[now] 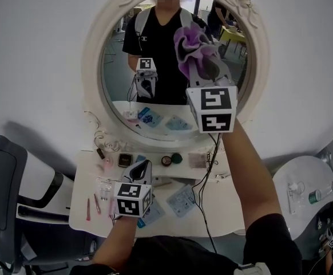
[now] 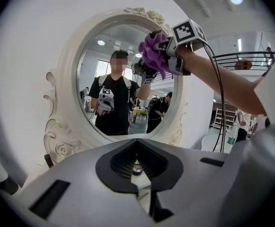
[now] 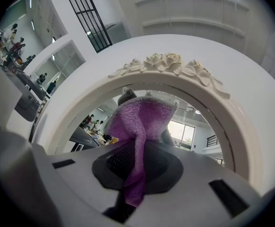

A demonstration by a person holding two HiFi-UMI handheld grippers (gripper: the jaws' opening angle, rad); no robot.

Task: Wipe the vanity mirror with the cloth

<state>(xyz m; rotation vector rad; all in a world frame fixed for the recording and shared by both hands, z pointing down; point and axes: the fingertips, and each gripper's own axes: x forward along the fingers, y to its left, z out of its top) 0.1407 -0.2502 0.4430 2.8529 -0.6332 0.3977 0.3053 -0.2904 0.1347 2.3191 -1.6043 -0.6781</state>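
Note:
The oval vanity mirror [image 1: 93,73] in its white carved frame hangs on the wall above the dressing table. My right gripper [image 1: 207,66] is raised to the upper right of the glass and is shut on a bunched purple cloth [image 1: 194,46], which presses against the mirror. In the right gripper view the cloth [image 3: 144,122] runs down between the jaws of the right gripper [image 3: 136,174], under the rose crest of the mirror frame [image 3: 166,63]. My left gripper [image 1: 143,166] hangs low over the table, shut and empty. From the left gripper [image 2: 137,171] the mirror [image 2: 69,79] and cloth [image 2: 152,56] show ahead.
The white dressing table [image 1: 212,211] holds small tins, blue packets [image 1: 182,199] and slim cosmetics. A black cable [image 1: 203,193] hangs from the right gripper across it. A dark chair [image 1: 3,176] stands at the left and a round white side table [image 1: 304,182] with a bottle at the right.

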